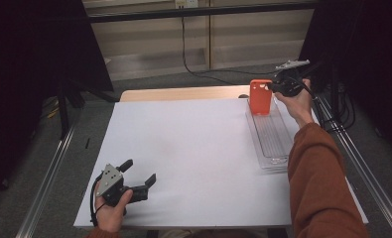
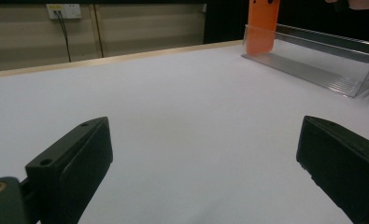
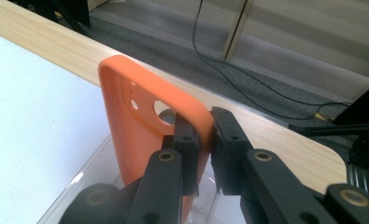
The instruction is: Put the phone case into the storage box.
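An orange phone case (image 1: 260,97) stands upright at the far end of a clear plastic tray (image 1: 270,136) on the right of the table. My right gripper (image 1: 273,88) is shut on the case's upper right edge; in the right gripper view its jaws pinch the orange case (image 3: 145,126) by the camera cutout, right gripper (image 3: 205,135). My left gripper (image 1: 140,172) rests near the table's front left, jaws wide apart with nothing between them. In the left gripper view, the left gripper (image 2: 205,154) faces bare white surface, with the orange case (image 2: 262,25) and tray (image 2: 313,70) far off.
A white sheet (image 1: 193,153) covers the table, with a wooden strip (image 1: 183,93) along the far edge. Metal rails (image 1: 49,173) run along both sides. A black cable (image 1: 198,69) lies on the floor beyond the table.
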Demonstrator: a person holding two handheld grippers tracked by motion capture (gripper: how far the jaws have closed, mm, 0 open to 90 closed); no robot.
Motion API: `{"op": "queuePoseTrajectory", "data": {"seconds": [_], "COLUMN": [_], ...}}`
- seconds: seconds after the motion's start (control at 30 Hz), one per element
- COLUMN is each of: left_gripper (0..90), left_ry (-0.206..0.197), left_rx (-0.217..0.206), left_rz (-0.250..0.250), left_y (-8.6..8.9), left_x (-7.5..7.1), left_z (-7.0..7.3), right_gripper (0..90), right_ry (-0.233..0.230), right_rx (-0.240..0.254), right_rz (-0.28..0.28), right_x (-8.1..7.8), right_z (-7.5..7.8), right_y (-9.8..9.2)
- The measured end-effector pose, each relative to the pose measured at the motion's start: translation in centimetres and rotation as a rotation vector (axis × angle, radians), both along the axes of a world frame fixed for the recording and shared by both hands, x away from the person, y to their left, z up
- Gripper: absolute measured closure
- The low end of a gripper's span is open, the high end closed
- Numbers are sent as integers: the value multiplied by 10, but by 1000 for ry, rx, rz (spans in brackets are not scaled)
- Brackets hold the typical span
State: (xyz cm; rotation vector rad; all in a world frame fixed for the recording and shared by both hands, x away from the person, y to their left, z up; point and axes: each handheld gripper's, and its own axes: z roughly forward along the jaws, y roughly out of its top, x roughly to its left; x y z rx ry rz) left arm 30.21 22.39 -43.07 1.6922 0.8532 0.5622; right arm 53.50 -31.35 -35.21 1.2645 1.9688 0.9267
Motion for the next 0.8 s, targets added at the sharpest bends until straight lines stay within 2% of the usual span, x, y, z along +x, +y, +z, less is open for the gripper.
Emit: {"op": "queuePoseTrajectory", "data": {"seconds": [0.5, 0.8], "left_gripper": [33, 34], "left_ry": [0, 1], "left_rx": [-1, -3], "left_rz": [-10, 1], "left_y": [0, 1], "left_x": [1, 0], "left_z": [0, 0], "right_gripper": [783, 751], "right_ry": [-2, 10], "right_rx": [25, 28], "right_rz": [-39, -59], "right_x": [6, 12], "right_z": [-4, -3], "right_y": [-3, -4]}}
